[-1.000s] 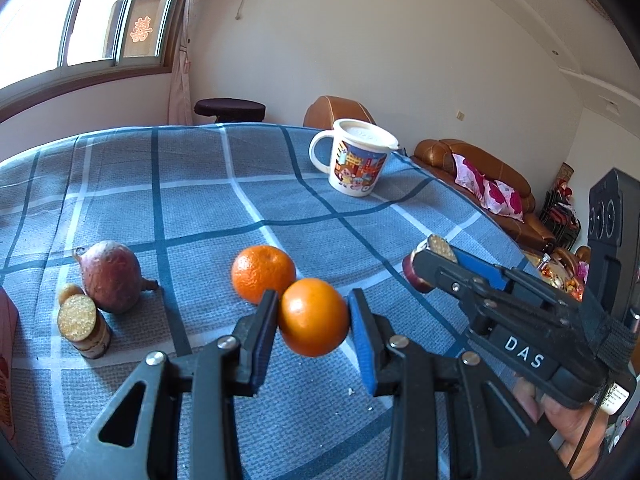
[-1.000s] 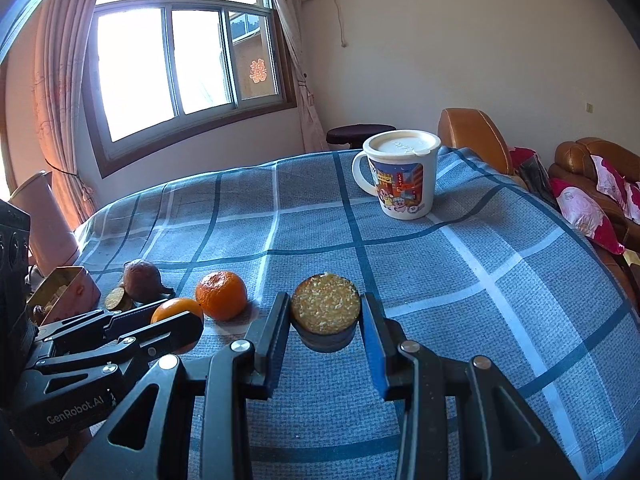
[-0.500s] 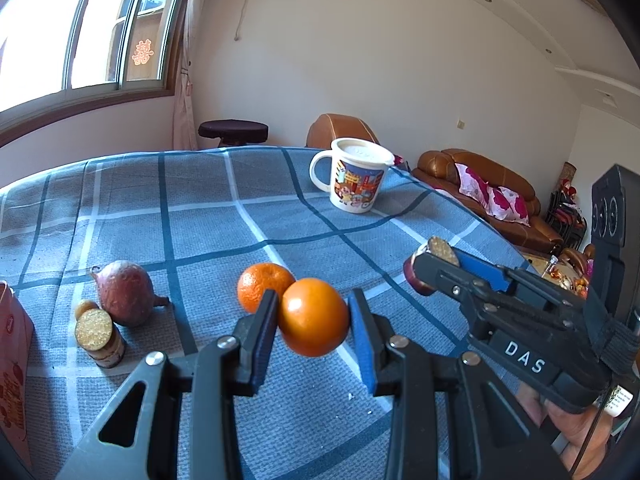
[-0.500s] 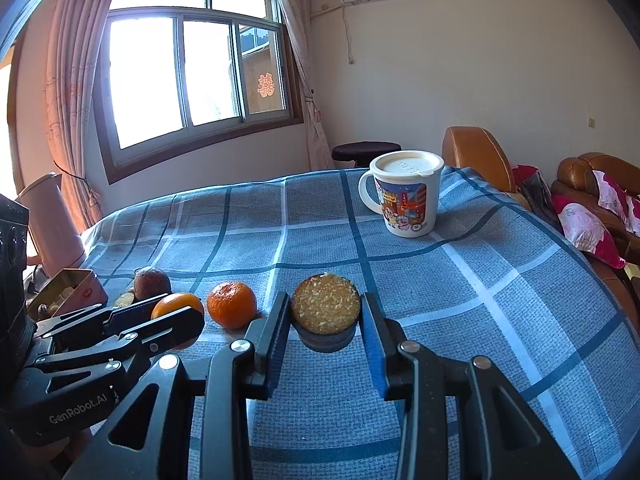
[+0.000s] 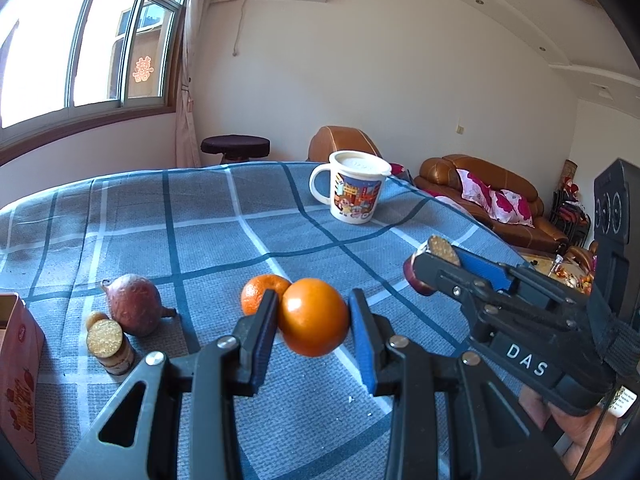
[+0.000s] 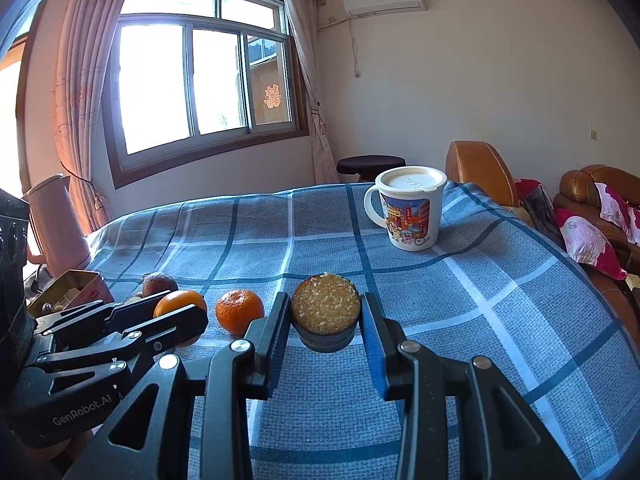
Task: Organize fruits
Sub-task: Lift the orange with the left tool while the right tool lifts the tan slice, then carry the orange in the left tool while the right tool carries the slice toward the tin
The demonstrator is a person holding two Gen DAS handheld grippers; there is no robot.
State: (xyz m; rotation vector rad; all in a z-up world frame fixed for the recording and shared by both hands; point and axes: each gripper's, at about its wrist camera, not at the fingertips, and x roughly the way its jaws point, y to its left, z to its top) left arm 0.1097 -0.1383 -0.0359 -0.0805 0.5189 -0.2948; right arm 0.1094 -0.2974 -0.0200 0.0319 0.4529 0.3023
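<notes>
Mid-carry, both loads lifted off the checked tablecloth. Left gripper clamps a smooth orange; right gripper clamps a cut fruit piece. Loose mandarin lies at ten o'clock of it. Next: choose a grouping spot, lower, release gently.

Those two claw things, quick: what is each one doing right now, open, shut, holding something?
Left gripper: shut on a smooth orange, lifted off the cloth.
Right gripper: shut on a dark cut piece with a grainy yellow face.
</notes>
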